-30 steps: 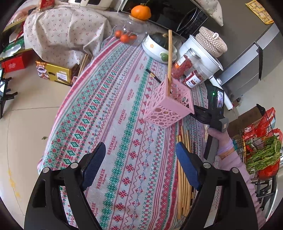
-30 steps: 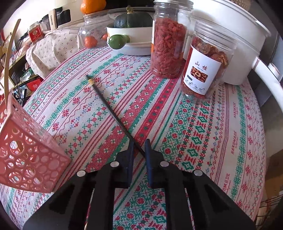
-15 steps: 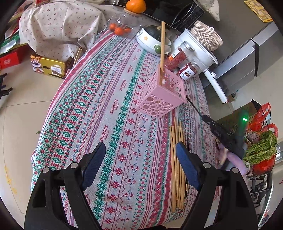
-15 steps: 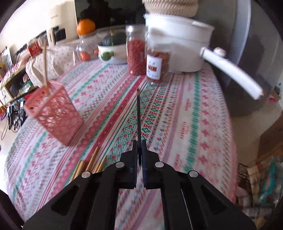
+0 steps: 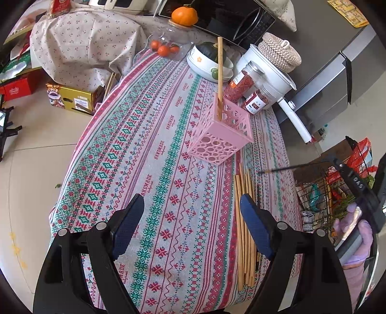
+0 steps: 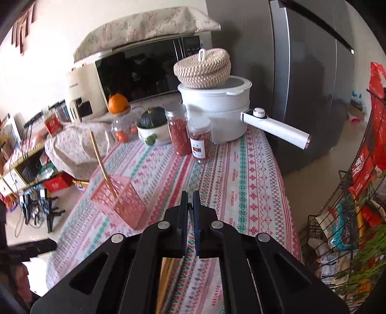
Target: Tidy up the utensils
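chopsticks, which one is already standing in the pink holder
The single light wooden chopstick stands in the pink holder; the other wooden ones lie flat on the cloth.

Pink perforated utensil basket (image 5: 218, 139) stands upright on the tablecloth, one wooden chopstick (image 5: 219, 77) leaning inside. Bundle of wooden chopsticks (image 5: 243, 229) lies flat nearby. Dark chopstick (image 5: 277, 169) is airborne, roughly level.

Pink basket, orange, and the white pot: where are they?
Pink basket (image 5: 218, 137): left wrist view, front wall.
Orange (image 5: 184, 15): left wrist view, middle of its peel.
White pot (image 6: 214, 113): right wrist view, side wall.
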### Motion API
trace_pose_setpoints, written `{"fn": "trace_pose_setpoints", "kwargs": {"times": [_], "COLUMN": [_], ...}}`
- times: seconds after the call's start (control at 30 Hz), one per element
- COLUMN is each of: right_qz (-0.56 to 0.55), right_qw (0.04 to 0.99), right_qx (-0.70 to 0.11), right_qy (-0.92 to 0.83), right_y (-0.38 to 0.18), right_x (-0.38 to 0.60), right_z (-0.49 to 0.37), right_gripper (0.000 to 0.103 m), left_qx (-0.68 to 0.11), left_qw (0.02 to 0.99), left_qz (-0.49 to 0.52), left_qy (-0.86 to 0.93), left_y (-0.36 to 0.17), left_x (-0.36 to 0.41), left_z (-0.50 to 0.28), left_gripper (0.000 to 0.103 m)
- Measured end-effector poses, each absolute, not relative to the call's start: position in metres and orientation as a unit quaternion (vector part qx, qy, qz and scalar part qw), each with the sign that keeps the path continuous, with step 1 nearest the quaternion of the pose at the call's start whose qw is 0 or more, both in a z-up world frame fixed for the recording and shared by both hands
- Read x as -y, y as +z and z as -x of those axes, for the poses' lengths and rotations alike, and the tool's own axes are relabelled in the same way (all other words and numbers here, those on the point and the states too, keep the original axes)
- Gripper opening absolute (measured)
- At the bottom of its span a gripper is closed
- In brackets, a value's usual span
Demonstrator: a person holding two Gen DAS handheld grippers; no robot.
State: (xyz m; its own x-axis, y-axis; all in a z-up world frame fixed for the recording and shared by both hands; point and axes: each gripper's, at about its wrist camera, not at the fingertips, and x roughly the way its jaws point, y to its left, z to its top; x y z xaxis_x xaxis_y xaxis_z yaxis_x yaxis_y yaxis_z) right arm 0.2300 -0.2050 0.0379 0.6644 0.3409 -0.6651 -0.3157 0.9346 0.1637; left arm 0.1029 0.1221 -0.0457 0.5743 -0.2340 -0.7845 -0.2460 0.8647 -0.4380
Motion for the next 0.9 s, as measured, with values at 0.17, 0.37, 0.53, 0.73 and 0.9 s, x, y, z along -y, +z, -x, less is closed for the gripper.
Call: {"fn": "trace_pose_setpoints", "kwargs": {"times": [0.17,0.37,0.53,0.73,0.9], "right_qz": [-0.035,-0.069,-0.078,-0.089,-0.090], "right_qw": [0.911,0.905,0.906,0.906,0.894], "right_qx": [-0.363,-0.357,-0.344,-0.347,-0.378], "right_qy": [0.193,0.221,0.234,0.227,0.224], "right_y": [0.071,0.122,0.152,0.154,0.126], "right_x": [0.193,0.167,0.135,0.100,0.083], "right_z": [-0.214,-0.208,-0.217,-0.250,-0.279], "right_gripper": [0.004,0.004,0.004,0.004,0.015], "left_qx": [-0.454,-0.439,-0.432,-0.425,-0.426], "left_qw": [0.845,0.849,0.846,0.846,0.845], "left_qz": [0.282,0.295,0.313,0.322,0.324], "left_qy": [-0.004,-0.011,-0.013,-0.011,-0.016], "left_y": [-0.041,-0.032,-0.028,-0.024,-0.023], "left_x": [-0.133,-0.139,-0.150,-0.159,-0.162], "left_z": [-0.098,-0.094,-0.092,-0.093,-0.094], "left_gripper": [0.078,0.078,0.078,0.078,0.078]}}
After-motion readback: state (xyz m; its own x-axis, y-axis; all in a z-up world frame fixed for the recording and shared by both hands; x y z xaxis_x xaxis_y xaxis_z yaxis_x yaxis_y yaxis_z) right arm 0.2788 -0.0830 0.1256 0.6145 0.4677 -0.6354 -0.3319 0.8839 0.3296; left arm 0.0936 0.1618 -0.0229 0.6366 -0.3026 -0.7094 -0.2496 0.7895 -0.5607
